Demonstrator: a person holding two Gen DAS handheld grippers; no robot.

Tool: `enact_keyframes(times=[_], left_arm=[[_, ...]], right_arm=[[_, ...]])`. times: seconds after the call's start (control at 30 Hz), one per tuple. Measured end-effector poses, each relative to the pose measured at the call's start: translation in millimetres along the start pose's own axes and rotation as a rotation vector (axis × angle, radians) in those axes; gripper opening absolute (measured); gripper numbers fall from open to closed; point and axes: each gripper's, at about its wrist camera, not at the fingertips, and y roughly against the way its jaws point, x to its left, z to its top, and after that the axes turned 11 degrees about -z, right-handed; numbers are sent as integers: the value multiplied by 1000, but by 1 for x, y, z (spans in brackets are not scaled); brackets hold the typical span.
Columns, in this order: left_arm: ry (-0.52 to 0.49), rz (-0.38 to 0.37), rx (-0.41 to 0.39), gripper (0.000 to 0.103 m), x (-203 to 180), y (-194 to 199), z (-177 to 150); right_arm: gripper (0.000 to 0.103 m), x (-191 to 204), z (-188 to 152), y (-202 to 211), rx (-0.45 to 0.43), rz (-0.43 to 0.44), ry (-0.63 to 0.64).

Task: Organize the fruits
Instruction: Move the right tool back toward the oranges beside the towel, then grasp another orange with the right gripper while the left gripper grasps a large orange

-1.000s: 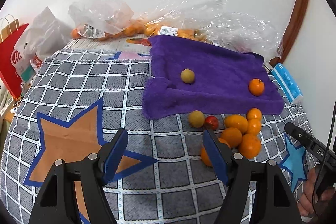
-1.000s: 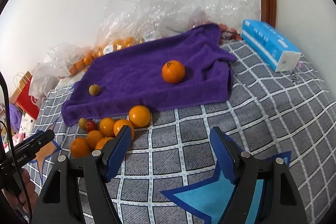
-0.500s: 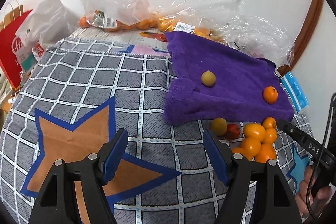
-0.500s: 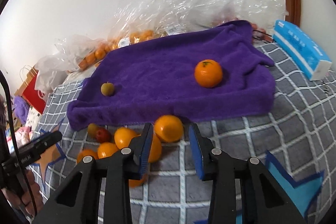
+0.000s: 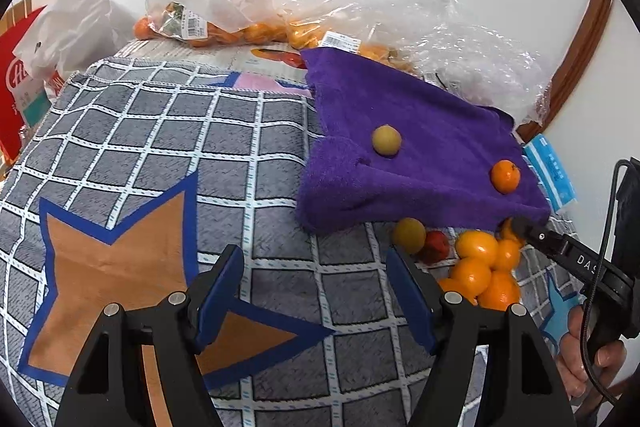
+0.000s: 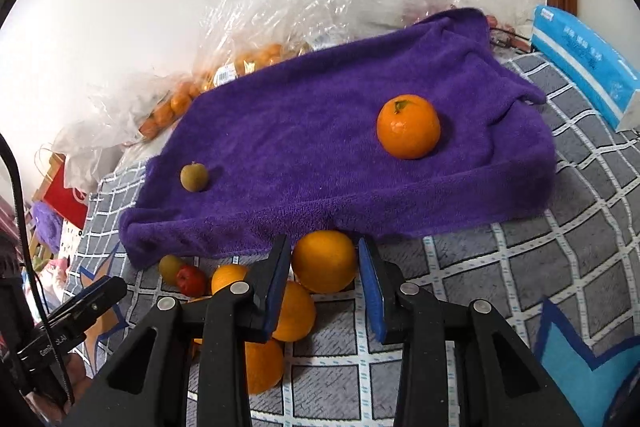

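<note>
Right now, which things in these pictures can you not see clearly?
- Right wrist view: whether the right claw presses the orange; pads flank it, contact unclear.
- Right wrist view: pile partly behind the claw, count unsure.
- Both views: fruit in the bags blurred by plastic.
- Left wrist view: box cut by towel.

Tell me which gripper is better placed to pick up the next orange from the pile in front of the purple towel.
Right. The right gripper already straddles the orange nearest the purple towel. The left gripper is open over bare cloth, with the pile off to its side.
</note>
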Motion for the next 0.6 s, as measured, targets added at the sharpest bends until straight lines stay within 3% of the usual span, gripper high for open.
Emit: enact_keyframes(times=[0.17, 0.33, 0.6], left_arm=[[-38, -59, 11, 71, -17, 3, -5], [-144, -114, 54, 71, -51, -5, -18], [-216, -45, 133, 69, -74, -33, -29]], right_arm=[[35, -14, -11, 26, -81, -126, 71], [35, -27, -26, 32, -66, -173, 125], [35, -36, -38, 30, -62, -159, 134]])
